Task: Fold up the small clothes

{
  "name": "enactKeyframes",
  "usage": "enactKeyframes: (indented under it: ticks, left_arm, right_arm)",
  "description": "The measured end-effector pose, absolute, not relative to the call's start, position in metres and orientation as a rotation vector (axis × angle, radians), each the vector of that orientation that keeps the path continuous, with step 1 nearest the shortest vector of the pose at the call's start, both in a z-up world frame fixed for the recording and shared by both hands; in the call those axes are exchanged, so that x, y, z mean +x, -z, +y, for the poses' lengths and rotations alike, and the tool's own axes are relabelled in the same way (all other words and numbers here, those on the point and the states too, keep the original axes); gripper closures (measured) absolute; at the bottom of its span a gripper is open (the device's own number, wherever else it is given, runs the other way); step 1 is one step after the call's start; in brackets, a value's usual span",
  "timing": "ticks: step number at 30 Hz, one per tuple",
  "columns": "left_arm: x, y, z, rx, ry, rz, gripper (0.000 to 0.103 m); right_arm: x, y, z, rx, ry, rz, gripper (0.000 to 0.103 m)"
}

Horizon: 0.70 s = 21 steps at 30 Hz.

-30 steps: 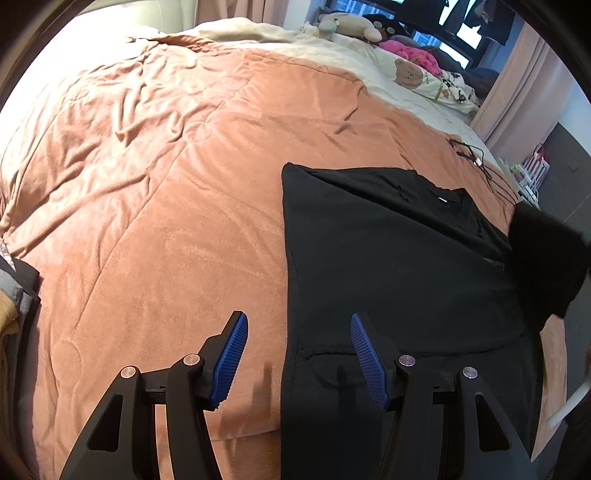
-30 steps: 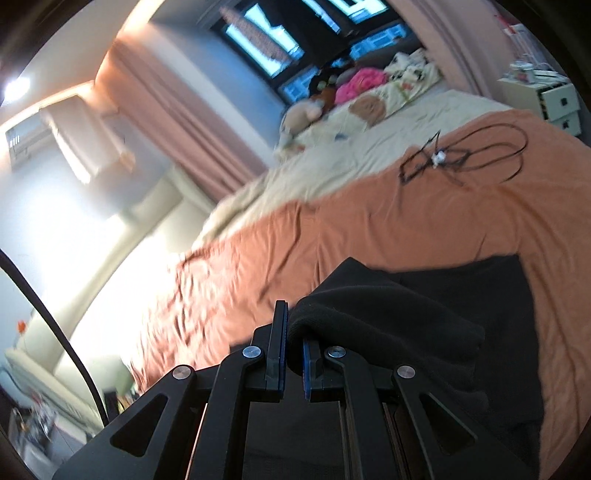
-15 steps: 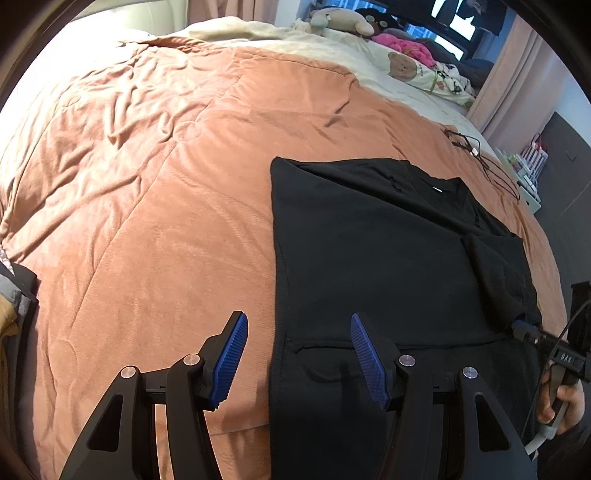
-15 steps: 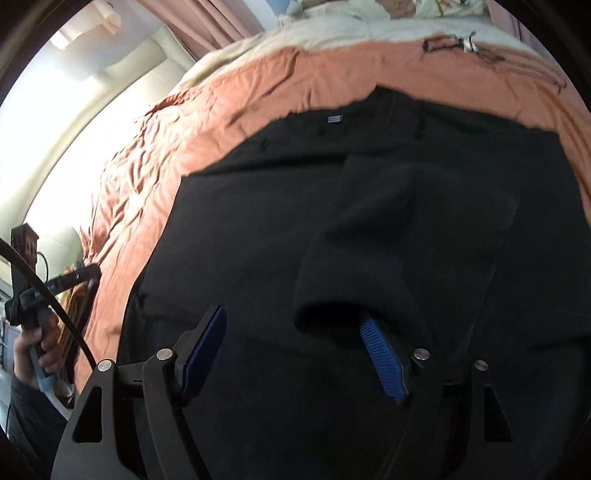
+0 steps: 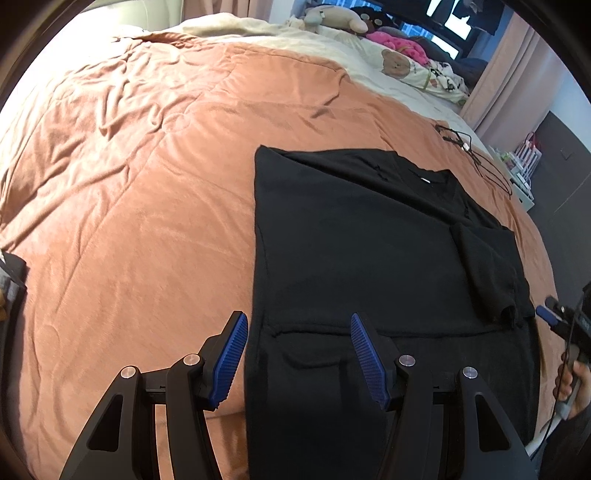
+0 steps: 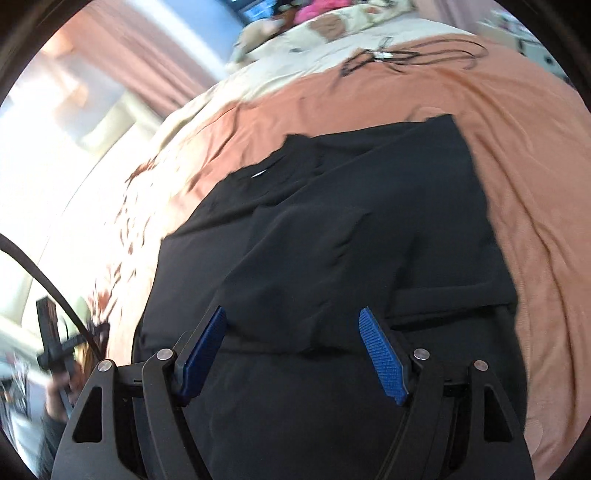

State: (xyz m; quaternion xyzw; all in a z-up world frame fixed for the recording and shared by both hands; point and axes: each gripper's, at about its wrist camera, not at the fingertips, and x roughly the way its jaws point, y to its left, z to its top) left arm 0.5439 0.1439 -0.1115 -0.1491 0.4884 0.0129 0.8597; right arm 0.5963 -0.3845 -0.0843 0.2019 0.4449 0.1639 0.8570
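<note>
Black shirt point(image 5: 354, 240) flat on orange blanket point(image 5: 129, 184), beneath both wide-open, empty grippers: left gripper point(image 5: 297, 360), right gripper point(image 6: 291, 354).

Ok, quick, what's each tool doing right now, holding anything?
Left tool: open, holding nothing, over the black shirt.
Right tool: open, holding nothing.

Shirt point(image 5: 351, 236) lying flat on blanket point(image 5: 147, 184), which is covering the bed; one sleeve point(image 5: 487, 269) lying folded inward on the shirt's right side. Cable point(image 5: 476, 155) lying on blanket beyond the shirt's collar end. Stuffed toys point(image 5: 332, 16) and pillow point(image 5: 417, 70) sitting at the bed's far end, behind the blanket.
</note>
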Motion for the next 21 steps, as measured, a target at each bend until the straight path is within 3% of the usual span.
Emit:
enactKeyframes:
  ticks: [14,17,21]
  left_arm:
    - [0.524,0.132,0.139,-0.402,-0.035,0.998,0.043]
    - [0.522,0.138,0.136,-0.405,-0.028,1.006,0.043]
    - [0.517,0.145,0.138,-0.410,-0.017,1.013,0.043]
  right_arm:
    - [0.627,0.116,-0.350,0.421,-0.231,1.018,0.030]
    - [0.625,0.131,-0.337,0.373,-0.210,1.017,0.041]
    - [0.627,0.137,-0.319,0.337,-0.174,1.025,0.066]
